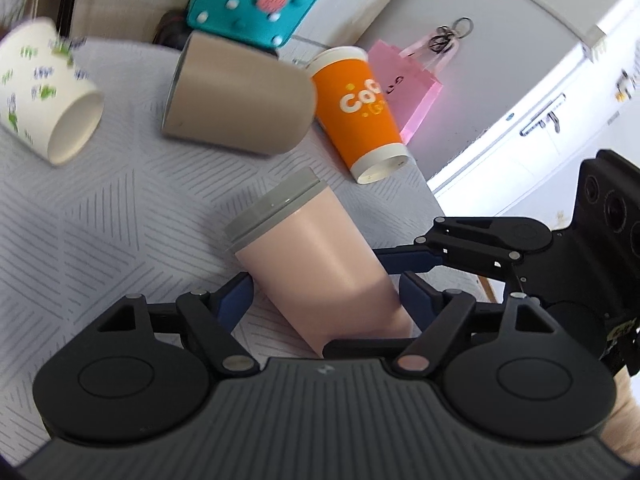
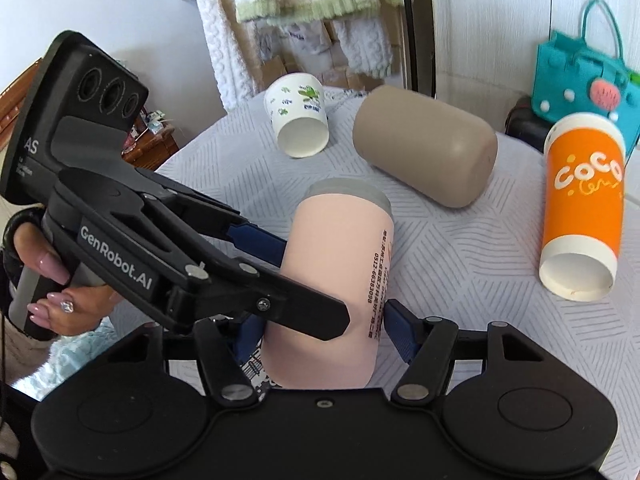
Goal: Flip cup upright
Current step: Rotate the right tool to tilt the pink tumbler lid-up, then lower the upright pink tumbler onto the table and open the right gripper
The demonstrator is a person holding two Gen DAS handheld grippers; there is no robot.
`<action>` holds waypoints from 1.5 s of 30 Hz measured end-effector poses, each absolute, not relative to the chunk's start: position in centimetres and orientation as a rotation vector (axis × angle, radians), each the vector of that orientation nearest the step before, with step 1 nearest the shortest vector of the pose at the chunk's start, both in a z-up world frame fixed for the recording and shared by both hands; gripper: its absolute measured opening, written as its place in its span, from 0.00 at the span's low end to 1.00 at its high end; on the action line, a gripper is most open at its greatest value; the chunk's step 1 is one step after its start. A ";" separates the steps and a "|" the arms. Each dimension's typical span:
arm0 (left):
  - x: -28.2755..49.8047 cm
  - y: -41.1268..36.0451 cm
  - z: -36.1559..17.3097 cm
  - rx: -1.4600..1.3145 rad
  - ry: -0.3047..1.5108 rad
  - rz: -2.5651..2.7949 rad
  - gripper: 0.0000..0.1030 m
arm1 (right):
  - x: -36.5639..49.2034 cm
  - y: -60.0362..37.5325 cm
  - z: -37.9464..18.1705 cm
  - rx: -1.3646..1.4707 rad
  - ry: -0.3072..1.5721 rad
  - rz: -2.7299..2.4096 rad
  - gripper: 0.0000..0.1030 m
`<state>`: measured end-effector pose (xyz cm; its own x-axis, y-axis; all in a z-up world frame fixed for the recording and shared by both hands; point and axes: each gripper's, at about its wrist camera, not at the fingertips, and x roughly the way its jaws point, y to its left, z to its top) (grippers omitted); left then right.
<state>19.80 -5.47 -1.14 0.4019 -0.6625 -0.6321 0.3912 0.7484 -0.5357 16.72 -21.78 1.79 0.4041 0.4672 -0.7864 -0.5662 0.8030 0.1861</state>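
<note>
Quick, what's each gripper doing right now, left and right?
Left gripper: closed on the pink cup.
Right gripper: closed on the same pink cup.

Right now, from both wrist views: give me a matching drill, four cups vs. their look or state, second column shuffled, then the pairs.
Cups:
1. pink cup
2. orange cup
3. tan cup
4. white cup

States:
A. lying on its side, plain, no print
B. green printed pattern, open mouth toward the right wrist camera
C. grey band at its far end, between the jaws of both grippers
D. "CoCo" lettering, white rims

Pairs: 1-C, 2-D, 3-A, 4-B
</note>
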 end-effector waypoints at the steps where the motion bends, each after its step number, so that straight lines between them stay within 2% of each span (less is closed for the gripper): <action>1: 19.4 -5.6 -0.9 -0.306 0.924 -0.684 0.75 | 16.4 -21.9 1.9 -0.123 0.935 0.653 0.68; 11: 14.9 -6.3 2.1 -0.060 0.696 -0.697 0.65 | 12.4 -22.1 1.9 -0.196 0.735 0.603 0.67; 28: 13.4 -5.4 4.4 0.042 0.510 -0.640 0.63 | 12.0 -19.6 1.0 -0.362 0.471 0.519 0.67; 35: 14.6 -4.2 4.4 0.032 0.474 -0.622 0.63 | 14.1 -18.6 0.5 -0.295 0.429 0.531 0.67; 45: 15.9 -3.3 2.8 -0.034 0.531 -0.630 0.63 | 15.1 -17.5 -0.9 -0.303 0.458 0.527 0.67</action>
<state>15.89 -3.26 2.77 0.6795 -0.5692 -0.4630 0.5522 0.8122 -0.1881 15.10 -17.49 -0.92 0.7675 0.4114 -0.4916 -0.5439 0.8238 -0.1598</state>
